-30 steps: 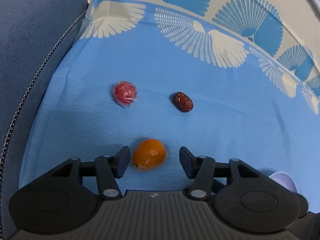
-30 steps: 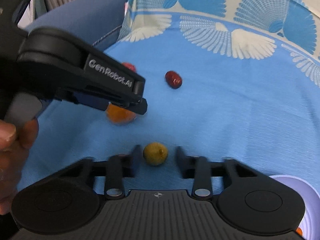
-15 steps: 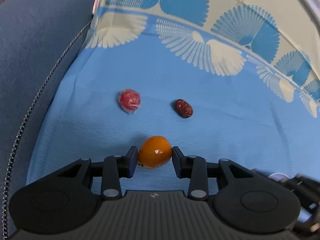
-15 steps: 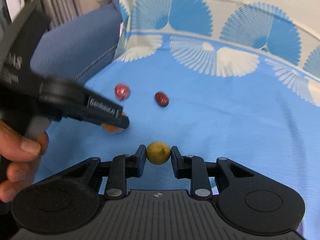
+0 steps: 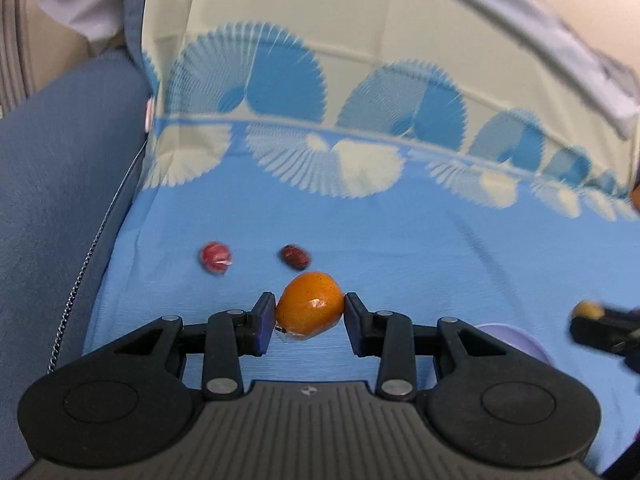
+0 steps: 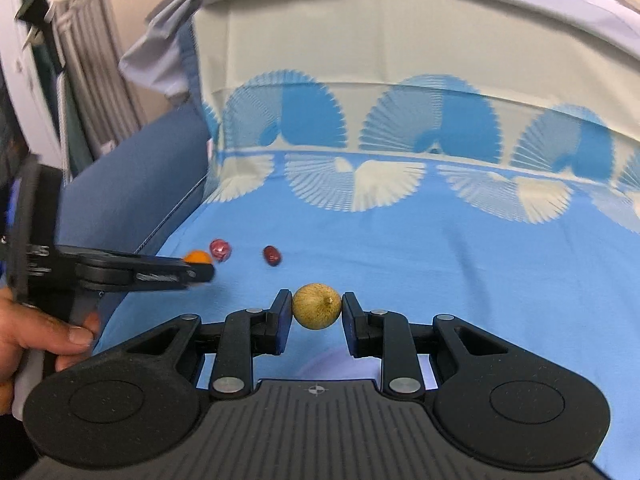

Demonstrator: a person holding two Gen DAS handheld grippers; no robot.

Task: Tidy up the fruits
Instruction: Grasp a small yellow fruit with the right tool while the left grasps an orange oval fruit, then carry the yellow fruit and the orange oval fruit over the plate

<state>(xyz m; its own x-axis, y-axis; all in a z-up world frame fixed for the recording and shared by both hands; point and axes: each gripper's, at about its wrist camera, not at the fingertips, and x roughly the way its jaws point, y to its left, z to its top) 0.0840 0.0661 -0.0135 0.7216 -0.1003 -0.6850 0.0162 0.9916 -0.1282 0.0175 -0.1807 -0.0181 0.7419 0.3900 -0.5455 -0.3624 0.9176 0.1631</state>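
My left gripper [image 5: 310,312] is shut on an orange fruit [image 5: 310,306] and holds it above the blue cloth. My right gripper [image 6: 317,312] is shut on a small yellow-brown round fruit [image 6: 317,306], also lifted. A red wrapped fruit [image 5: 216,257] and a dark red date [image 5: 296,257] lie on the cloth beyond the left gripper. In the right wrist view they lie at the left, the red fruit [image 6: 221,249] and the date [image 6: 272,255], with the left gripper [image 6: 198,266] and its orange fruit [image 6: 197,257] beside them.
A pale purple bowl [image 5: 516,340] sits on the cloth to the right of the left gripper; the right gripper [image 5: 588,314] with its fruit hovers by it. A dark blue sofa arm [image 5: 60,200] borders the cloth on the left. The patterned cloth back [image 6: 400,80] rises behind.
Both grippers closed on their fruits and lifted them off the cloth. The left one took the orange fruit, the right one the yellow-brown fruit. Both views now sit higher and tilt up.
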